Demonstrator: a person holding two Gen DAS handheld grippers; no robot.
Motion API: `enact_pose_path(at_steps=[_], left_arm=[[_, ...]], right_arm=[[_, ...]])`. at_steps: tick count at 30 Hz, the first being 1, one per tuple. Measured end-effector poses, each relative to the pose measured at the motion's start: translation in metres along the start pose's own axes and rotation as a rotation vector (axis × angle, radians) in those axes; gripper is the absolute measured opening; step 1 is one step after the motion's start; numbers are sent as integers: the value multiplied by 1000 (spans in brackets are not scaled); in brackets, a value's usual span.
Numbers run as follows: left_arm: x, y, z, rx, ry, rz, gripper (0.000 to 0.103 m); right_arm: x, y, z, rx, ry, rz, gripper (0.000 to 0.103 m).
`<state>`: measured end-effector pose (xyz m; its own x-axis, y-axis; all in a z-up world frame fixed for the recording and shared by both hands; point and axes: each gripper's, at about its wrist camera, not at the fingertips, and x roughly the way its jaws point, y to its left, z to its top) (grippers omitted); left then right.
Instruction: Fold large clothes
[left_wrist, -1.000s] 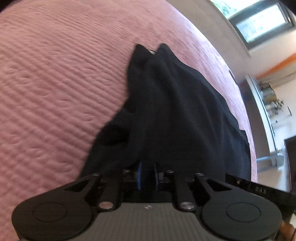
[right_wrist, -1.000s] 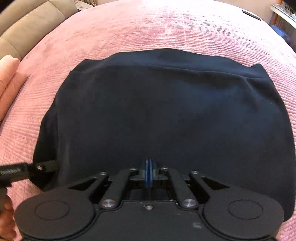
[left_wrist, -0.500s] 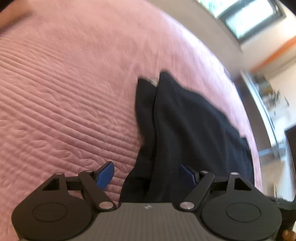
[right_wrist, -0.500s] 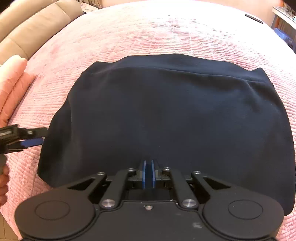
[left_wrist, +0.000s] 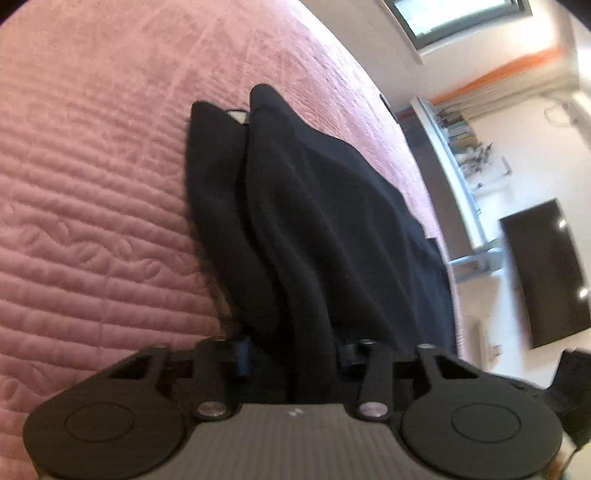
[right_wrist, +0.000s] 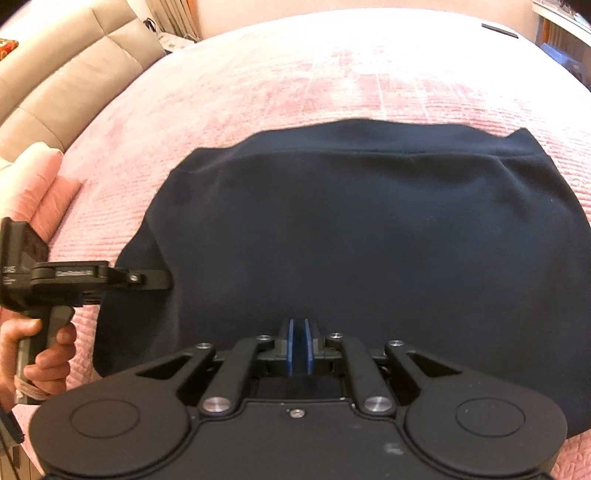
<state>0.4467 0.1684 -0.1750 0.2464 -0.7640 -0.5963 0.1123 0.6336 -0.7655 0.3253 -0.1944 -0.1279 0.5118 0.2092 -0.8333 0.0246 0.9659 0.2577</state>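
Left gripper (left_wrist: 291, 356): jaws part open and just closing in, with a thick fold of the dark navy folded fabric garment (right_wrist: 369, 236) between the blue pads; whether the pads press on it cannot be told. From the right wrist view this gripper (right_wrist: 162, 280) reaches the garment's left edge from the side, carried by a person's hand (right_wrist: 40, 350) on its grip. Right gripper (right_wrist: 299, 347): blue pads nearly together with a thin slit between, set at the garment's near edge; dark cloth fills the slit, so it appears to pinch that edge. The garment lies roughly flat on the pink quilted bedspread (right_wrist: 295, 74), its far hem running straight across, its left side curving down to the left gripper. Seen along the left gripper, the left border is doubled into two long ridges ending in two rounded corners, a small white tag (left_wrist: 238, 116) between them. Bare bedspread lies open beyond the far hem and to the left of the garment. A beige padded headboard (right_wrist: 74, 81) borders the bed at far left; a shelf unit (left_wrist: 454, 140) and dark screen (left_wrist: 546, 273) stand past the bed's right edge
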Motion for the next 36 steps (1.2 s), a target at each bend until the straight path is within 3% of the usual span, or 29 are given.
enact_pose_path(at_steps=[6, 9, 11, 12, 13, 17, 23, 26, 28, 33, 36], left_arm=[[-5, 18, -12, -61, 4, -37, 32], [7, 23, -11, -96, 9, -75, 42], [16, 22, -7, -99, 6, -87, 40], [20, 21, -6, -98, 2, -87, 37], [23, 17, -6, -88, -4, -89, 26], [19, -6, -8, -25, -66, -117, 18], [6, -70, -2, 97, -107, -233, 18], [5, -106, -1, 146, -122, -276, 18], [11, -132, 0, 175, -120, -298, 18], [62, -208, -11, 256, -78, -313, 19], [97, -245, -13, 291, -51, -277, 19]], right_arm=[[-10, -4, -4, 0, -10, -13, 8], [-10, -4, 1, 5, -27, -12, 8], [-9, -1, 7, 7, -52, -20, 8], [-9, 1, 8, 7, -67, -26, 8], [-8, 3, 9, 3, -76, -41, 7], [24, 7, -5, -32, 13, -197, 3], [7, -11, -5, 69, -37, -149, 3], [-7, -28, -9, 85, -68, -205, 6], [7, -48, -21, 156, -1, -86, 6], [13, -88, -25, 263, 12, 101, 6], [6, -122, -27, 339, 22, 226, 4]])
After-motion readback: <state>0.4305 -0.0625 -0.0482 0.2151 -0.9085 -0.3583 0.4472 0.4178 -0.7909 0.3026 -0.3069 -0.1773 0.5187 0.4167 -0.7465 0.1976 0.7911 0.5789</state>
